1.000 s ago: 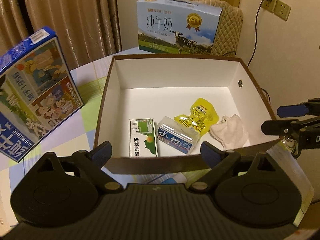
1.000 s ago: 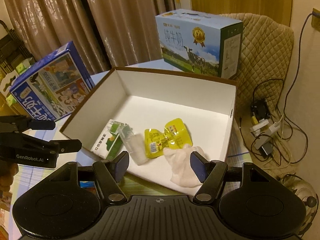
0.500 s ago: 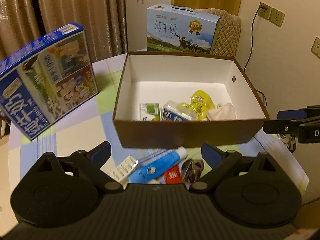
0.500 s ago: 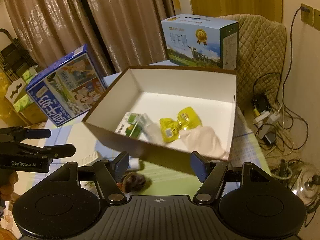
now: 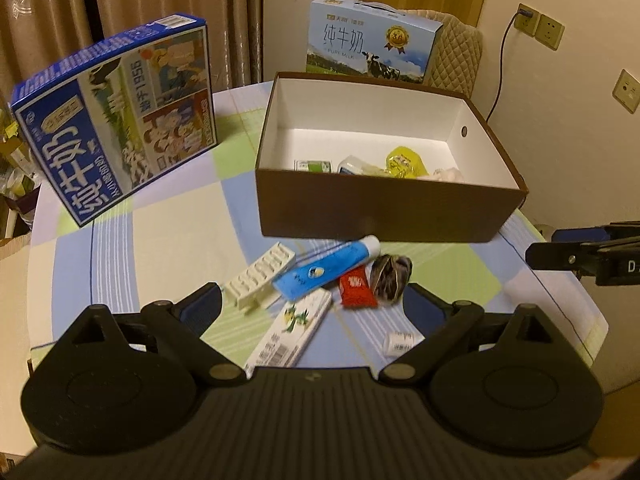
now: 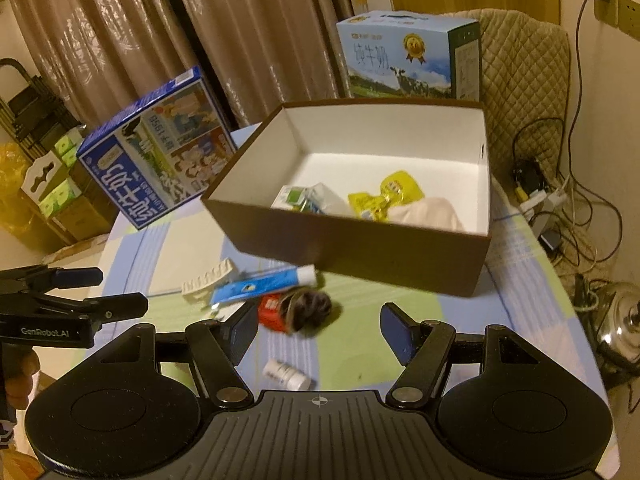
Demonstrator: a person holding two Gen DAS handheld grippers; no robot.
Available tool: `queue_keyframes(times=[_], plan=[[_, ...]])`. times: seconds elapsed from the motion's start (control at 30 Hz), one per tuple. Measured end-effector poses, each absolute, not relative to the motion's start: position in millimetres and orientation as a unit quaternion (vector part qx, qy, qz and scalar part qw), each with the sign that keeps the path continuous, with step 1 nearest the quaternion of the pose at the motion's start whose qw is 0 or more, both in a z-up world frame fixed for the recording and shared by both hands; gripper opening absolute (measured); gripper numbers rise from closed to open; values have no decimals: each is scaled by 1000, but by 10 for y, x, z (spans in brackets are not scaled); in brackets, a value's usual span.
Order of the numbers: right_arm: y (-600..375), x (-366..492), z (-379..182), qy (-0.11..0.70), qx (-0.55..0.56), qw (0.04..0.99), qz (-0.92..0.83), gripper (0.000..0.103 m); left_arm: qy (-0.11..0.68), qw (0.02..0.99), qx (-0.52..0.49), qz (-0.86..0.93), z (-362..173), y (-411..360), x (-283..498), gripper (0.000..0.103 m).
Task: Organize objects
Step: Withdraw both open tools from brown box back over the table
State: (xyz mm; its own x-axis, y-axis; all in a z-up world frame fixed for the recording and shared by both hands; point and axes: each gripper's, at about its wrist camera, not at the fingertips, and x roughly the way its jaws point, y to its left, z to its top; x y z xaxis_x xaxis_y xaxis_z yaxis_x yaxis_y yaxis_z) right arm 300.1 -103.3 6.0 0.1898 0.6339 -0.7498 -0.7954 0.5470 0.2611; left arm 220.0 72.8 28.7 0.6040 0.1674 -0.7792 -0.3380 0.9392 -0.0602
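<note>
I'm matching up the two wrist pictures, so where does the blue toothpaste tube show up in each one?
Left wrist: blue toothpaste tube lies centre frame, just before the brown box.
Right wrist: the tube sits left of centre, below the box's near left corner.
Shared landmark: the brown box.

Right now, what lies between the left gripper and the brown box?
In the left wrist view: a white clip, blue tube, red packet, dark bundle and carton.

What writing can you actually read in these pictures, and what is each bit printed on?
"纯牛奶" and "PURE MILK": light blue milk carton.
"纯牛奶" and "1956": dark blue milk carton.
"GenRobot.AI": left tongs.
"D", cut off: right tongs.
Print on the blue tube, red packet and small bottle: too blurred.
</note>
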Motion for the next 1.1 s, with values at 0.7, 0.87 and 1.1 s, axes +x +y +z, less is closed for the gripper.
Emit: queue_keyframes(times=[0.7,0.87,1.1], plan=[[-1140,2250,-320,472,-102,752,449,65,452,878,-99,124,33,797,1518,95],[-1162,2103,-447,479,-101,753,439,65,458,877,-88,115,-60,809,1450,95],[-1179,1941,-591,486,-109,752,431,65,466,874,-91,103,-181,850,1384,95]])
